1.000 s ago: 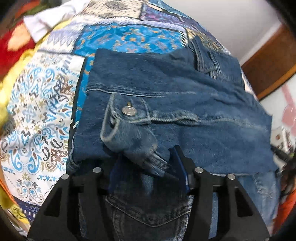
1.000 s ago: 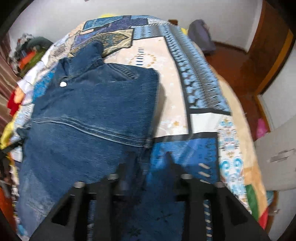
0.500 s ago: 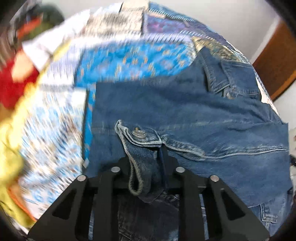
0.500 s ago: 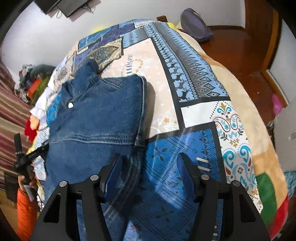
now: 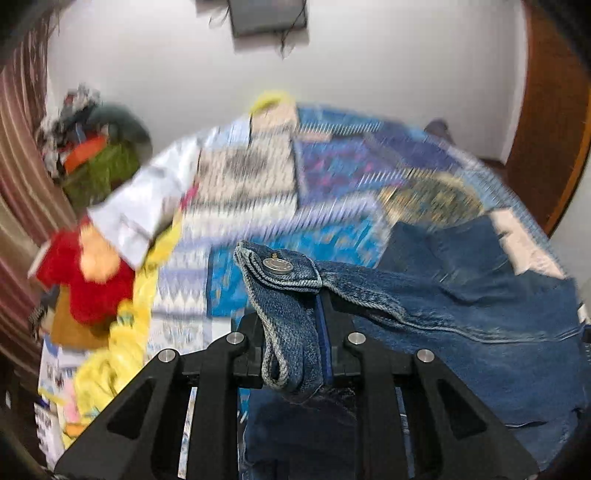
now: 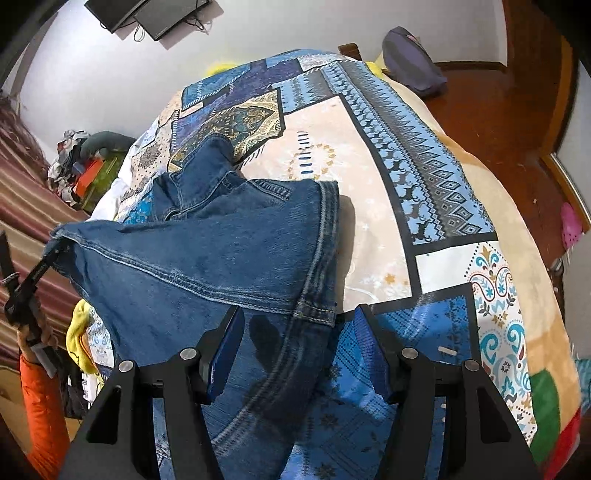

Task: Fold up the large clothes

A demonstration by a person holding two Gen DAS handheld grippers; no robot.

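Here the left hand-held gripper [image 5: 295, 332] is raised above the bed and points toward the far wall, its two fingers pressed together on a buttoned cuff [image 5: 284, 291] of the denim jacket [image 5: 480, 317] — the cuff loops over the fingertips and its metal button [image 5: 276, 264] faces the camera. In the right wrist view the same gripper shows at the left edge, held by a hand with an orange sleeve [image 6: 37, 406], lifting the jacket's left side off the bed.

The right hand-held gripper [image 6: 297, 347] sits low over the near part of the bed, its blue-padded fingers [image 6: 225, 350] spread wide apart and holding nothing.

Around them: a patchwork bedspread [image 6: 424, 177] in blue, cream and gold covers the bed; a pile of clothes [image 6: 85, 166] lies at the far left by a striped curtain [image 6: 22, 192]; a dark screen [image 6: 147, 14] hangs on the far wall; a grey bag [image 6: 410, 62] rests on the wooden floor at the far right. A red garment [image 5: 85, 280] and yellow cloth [image 5: 122, 332] crowd the bed's left edge.

The jacket lies left of centre on the bed, collar toward the far side; its hemmed right edge [image 6: 325, 236] runs down between the right gripper's open fingers, without either pad touching it as far as can be seen.
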